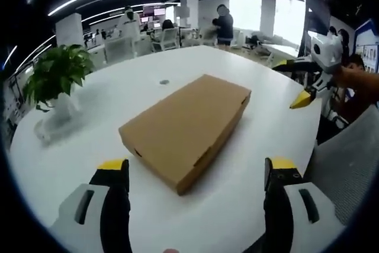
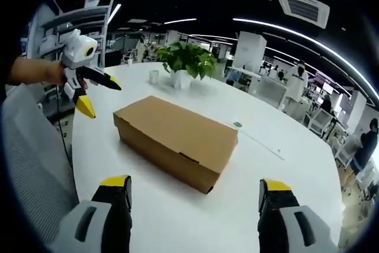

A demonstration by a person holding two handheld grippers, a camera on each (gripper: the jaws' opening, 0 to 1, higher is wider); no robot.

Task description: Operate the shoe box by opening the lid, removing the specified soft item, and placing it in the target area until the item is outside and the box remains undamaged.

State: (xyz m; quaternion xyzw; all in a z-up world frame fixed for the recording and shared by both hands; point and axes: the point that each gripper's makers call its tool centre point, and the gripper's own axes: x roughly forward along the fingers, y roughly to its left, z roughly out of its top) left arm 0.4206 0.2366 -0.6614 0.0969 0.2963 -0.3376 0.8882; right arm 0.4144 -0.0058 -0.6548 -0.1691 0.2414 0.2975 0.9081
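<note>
While my left gripper point(image 1: 195, 173) hovers low over the white table point(image 1: 249, 205), its yellow-tipped jaws stand wide apart with nothing between them. Same for my right gripper point(image 2: 195, 191): spread wide, empty. Just beyond both sits the brown shoe box point(image 1: 186, 125), lid shut, flat on the table. Farther back a potted plant point(image 1: 56, 75) stands near the table's edge, office desks behind

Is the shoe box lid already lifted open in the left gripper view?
No, the shoe box lies shut on the white table, its lid flat along the top edges.
</note>
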